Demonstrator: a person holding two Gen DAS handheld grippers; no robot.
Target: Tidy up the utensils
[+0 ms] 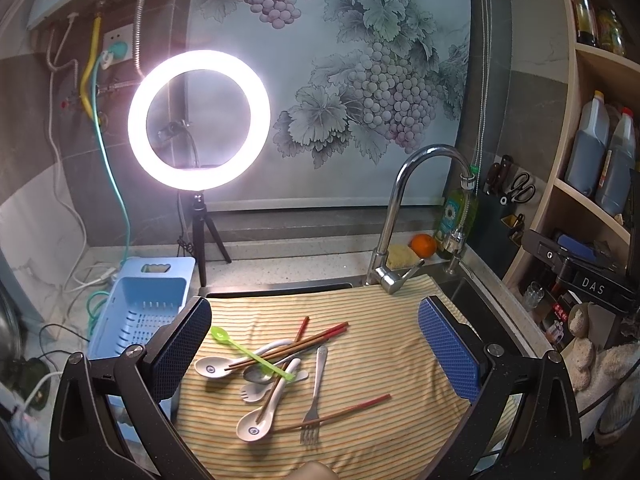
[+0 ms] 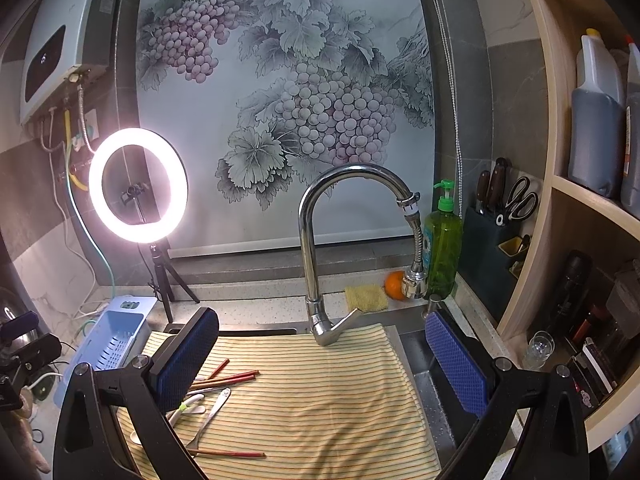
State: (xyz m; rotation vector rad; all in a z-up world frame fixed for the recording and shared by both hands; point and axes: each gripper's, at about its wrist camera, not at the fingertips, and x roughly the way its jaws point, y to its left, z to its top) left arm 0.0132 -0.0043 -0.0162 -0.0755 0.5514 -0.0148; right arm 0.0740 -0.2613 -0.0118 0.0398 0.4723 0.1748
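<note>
My left claw (image 1: 316,344) and right claw (image 2: 322,360) both hang spread wide, gripping nothing. Just below my left one, the utensils (image 1: 276,372) lie jumbled on the striped cloth (image 1: 384,320). Beyond sit the blue basket (image 1: 140,304) on the counter (image 1: 280,268) and the faucet (image 2: 312,248).
</note>
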